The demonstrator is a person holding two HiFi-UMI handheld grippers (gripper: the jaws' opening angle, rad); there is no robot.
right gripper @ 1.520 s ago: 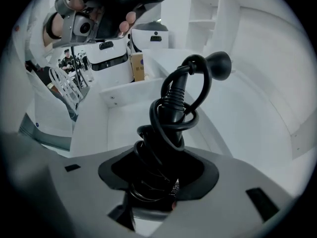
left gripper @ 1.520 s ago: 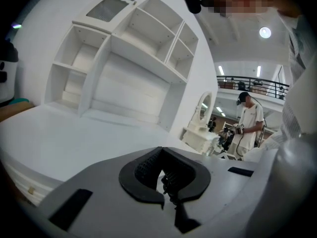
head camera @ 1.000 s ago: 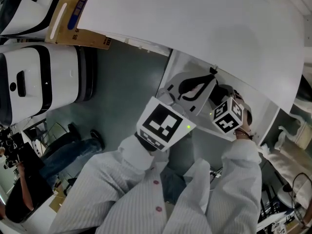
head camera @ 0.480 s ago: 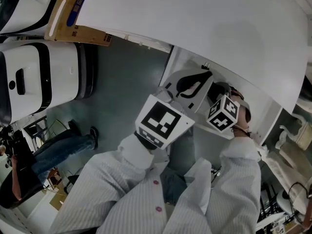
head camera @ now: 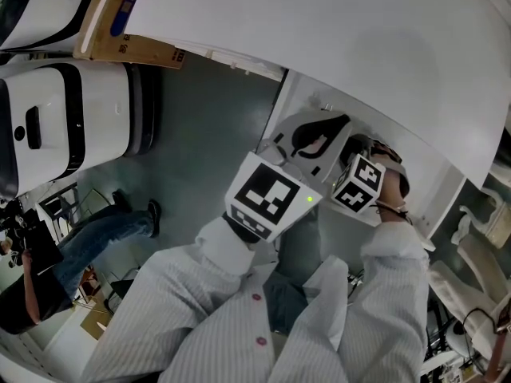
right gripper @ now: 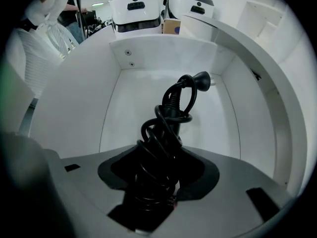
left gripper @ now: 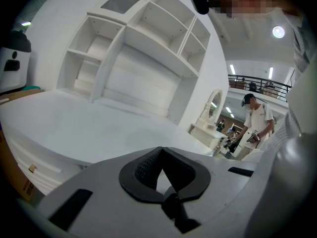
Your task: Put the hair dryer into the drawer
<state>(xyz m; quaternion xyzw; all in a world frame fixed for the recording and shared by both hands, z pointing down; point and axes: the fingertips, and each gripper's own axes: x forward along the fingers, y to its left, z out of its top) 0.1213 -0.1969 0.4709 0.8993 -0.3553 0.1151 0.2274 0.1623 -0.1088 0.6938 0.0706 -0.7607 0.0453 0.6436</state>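
Note:
The white drawer [right gripper: 163, 58] stands pulled out under the tabletop [head camera: 335, 46]. My right gripper [right gripper: 158, 175] is shut on the black hair dryer [right gripper: 163, 138], whose coiled cord and plug [right gripper: 200, 78] stick out ahead of the jaws, above the drawer's bare white floor. In the head view the right gripper's marker cube [head camera: 357, 183] sits over the open drawer [head camera: 297, 102], and the dryer is mostly hidden behind it. My left gripper [head camera: 315, 140] hovers at the drawer's left side. Its jaws [left gripper: 161, 177] are shut with nothing between them and point over the desk top.
A white shelf unit [left gripper: 143, 48] rises at the back of the desk. Large white cases [head camera: 56, 126] and a cardboard box [head camera: 120, 22] stand left of the drawer on the grey floor. A person [left gripper: 257, 123] stands in the background, and another sits at the lower left [head camera: 48, 270].
The right gripper with the hair dryer has shifted slightly left and further over the drawer. The left gripper has barely moved.

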